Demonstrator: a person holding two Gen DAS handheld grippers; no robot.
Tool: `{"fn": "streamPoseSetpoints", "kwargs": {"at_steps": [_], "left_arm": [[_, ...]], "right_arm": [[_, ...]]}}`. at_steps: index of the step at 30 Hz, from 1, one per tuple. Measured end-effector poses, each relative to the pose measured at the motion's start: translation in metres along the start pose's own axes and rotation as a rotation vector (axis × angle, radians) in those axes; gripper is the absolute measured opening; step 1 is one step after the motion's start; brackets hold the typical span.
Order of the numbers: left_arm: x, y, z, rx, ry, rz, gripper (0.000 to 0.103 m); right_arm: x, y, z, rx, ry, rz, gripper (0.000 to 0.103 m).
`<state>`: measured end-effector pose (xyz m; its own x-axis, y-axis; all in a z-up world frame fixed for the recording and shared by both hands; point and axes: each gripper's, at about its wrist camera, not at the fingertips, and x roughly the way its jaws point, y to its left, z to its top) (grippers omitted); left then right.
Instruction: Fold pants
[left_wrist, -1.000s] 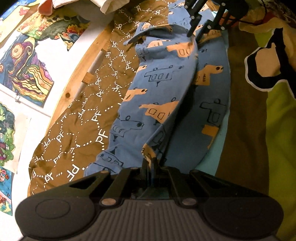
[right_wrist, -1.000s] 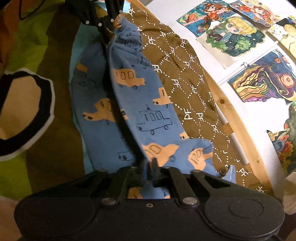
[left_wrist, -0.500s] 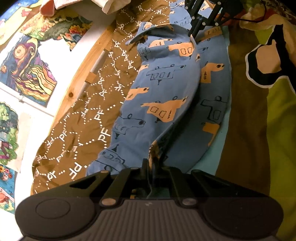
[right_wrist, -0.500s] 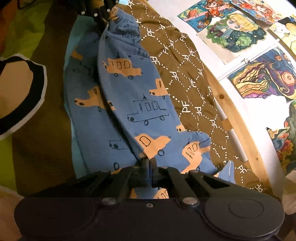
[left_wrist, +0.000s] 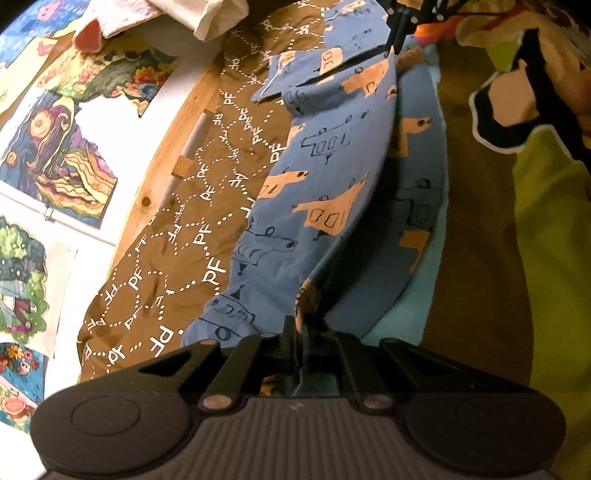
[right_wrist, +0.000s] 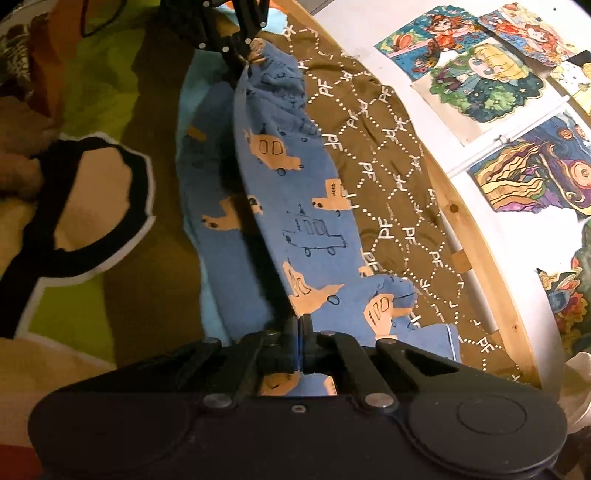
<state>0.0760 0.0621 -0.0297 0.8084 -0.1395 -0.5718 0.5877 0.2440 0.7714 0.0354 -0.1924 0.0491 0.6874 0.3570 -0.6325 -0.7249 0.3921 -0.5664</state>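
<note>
The pants (left_wrist: 325, 184) are blue with orange cars and dark outline drawings. They lie lengthwise on a bed, one leg raised in a taut ridge above the other. My left gripper (left_wrist: 295, 325) is shut on one end of the raised leg. My right gripper (right_wrist: 299, 325) is shut on the opposite end of the same pants (right_wrist: 295, 192). Each gripper shows at the far end of the other's view: the right gripper (left_wrist: 397, 40) and the left gripper (right_wrist: 243, 55). The lower leg (left_wrist: 417, 155) lies flat under the raised one.
A brown quilt with white "PF" print (left_wrist: 192, 221) lies beside the pants against a wooden bed rail (left_wrist: 162, 155). A green, brown and black patterned blanket (left_wrist: 535, 221) covers the other side. Colourful drawings (right_wrist: 480, 74) hang on the white wall.
Both grippers have kept their hold and pulled further apart. The raised leg has lifted and drawn tighter, shifting over toward the flat leg.
</note>
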Motion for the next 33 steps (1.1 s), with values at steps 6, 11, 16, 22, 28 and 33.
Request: {"fn": "streamPoseSetpoints", "kwargs": {"at_steps": [6,11,16,22,28,33], "left_arm": [[0.003,-0.001,-0.003,0.001,0.011,-0.033,0.003],[0.007,0.003,-0.006,-0.010,0.034,-0.086,0.003],[0.011,0.006,-0.006,-0.024,0.053,-0.137,0.004],[0.010,0.010,-0.003,-0.056,0.061,-0.157,0.028],[-0.011,0.018,0.013,-0.172,0.021,-0.178,0.083],[-0.014,0.023,0.044,-0.362,-0.036,-0.217,0.092]], "right_arm": [[-0.003,0.009,0.000,0.009,0.020,0.035,0.000],[0.001,0.015,-0.002,0.008,0.038,0.062,0.000],[0.011,0.016,-0.006,0.040,0.062,0.092,0.000],[0.007,0.015,-0.008,0.086,0.059,0.087,0.014],[-0.014,0.003,-0.015,0.192,0.053,0.027,0.052],[-0.028,-0.010,-0.030,0.323,0.087,-0.078,0.085]]}}
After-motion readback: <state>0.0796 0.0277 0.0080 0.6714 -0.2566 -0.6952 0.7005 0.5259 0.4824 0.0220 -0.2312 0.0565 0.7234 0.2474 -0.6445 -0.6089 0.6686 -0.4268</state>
